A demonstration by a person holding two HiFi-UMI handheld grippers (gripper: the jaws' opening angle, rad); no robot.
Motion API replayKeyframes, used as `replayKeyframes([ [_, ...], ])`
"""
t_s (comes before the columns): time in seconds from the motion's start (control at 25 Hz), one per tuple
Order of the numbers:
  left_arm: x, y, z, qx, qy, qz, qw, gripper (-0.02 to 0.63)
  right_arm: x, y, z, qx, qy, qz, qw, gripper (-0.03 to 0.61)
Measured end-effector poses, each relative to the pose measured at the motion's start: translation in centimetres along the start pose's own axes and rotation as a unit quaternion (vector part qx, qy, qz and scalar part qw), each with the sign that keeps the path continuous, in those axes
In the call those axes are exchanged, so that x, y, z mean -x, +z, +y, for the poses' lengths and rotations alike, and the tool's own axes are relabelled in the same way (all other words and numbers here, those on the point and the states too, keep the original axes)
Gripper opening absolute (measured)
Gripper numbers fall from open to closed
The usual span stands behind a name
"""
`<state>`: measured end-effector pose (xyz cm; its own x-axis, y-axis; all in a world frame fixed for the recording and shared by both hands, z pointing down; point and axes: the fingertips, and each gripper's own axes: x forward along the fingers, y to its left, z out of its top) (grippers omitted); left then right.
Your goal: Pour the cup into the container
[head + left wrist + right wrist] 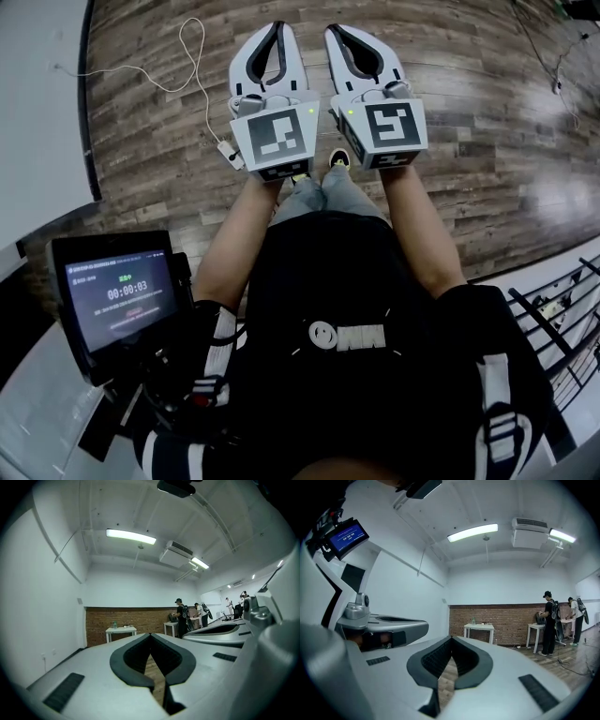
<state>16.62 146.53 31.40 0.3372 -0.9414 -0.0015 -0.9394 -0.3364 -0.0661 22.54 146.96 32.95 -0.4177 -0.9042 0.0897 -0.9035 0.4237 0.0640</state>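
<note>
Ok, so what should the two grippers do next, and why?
Probably carry them toward the white table by the brick wall. The left gripper and right gripper are shut and empty over wood floor, with nothing to pour nearby.

White walls above a brick band, white tables along it, strip lights overhead — brown wood-plank floor below.

No view showed the cup or the container. The left claw and right claw were closed on nothing.
</note>
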Motion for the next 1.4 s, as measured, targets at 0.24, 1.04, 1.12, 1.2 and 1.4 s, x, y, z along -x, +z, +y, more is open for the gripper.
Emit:
replayKeyframes([
  [0.24,-4.7,0.0,-1.7,-0.012,-0.006,0.006,0.9999,-0.003,-2.4,-0.2,-4.2,-0.009,0.003,-0.008,1.0,0.005],
  [1.04,-16.6,2.5,-1.7,-0.045,0.028,-0.014,0.9985,-0.003,-11.2,1.9,-11.8,-0.01,0.05,-0.03,0.998,0.005],
  [1.12,-17.8,2.3,-1.1,-0.046,0.023,-0.015,0.9986,-0.003,-12.5,2.0,-12.3,-0.016,0.043,-0.034,0.998,0.005],
  [1.2,-19.3,2.4,-0.4,-0.045,0.018,-0.018,0.9987,-0.003,-14.0,2.3,-12.7,-0.016,0.036,-0.035,0.999,0.005],
  [1.4,-23.1,2.6,2.5,-0.037,0.001,-0.031,0.9988,-0.003,-18.9,3.0,-13.5,0.009,0.02,-0.035,0.999,0.005],
])
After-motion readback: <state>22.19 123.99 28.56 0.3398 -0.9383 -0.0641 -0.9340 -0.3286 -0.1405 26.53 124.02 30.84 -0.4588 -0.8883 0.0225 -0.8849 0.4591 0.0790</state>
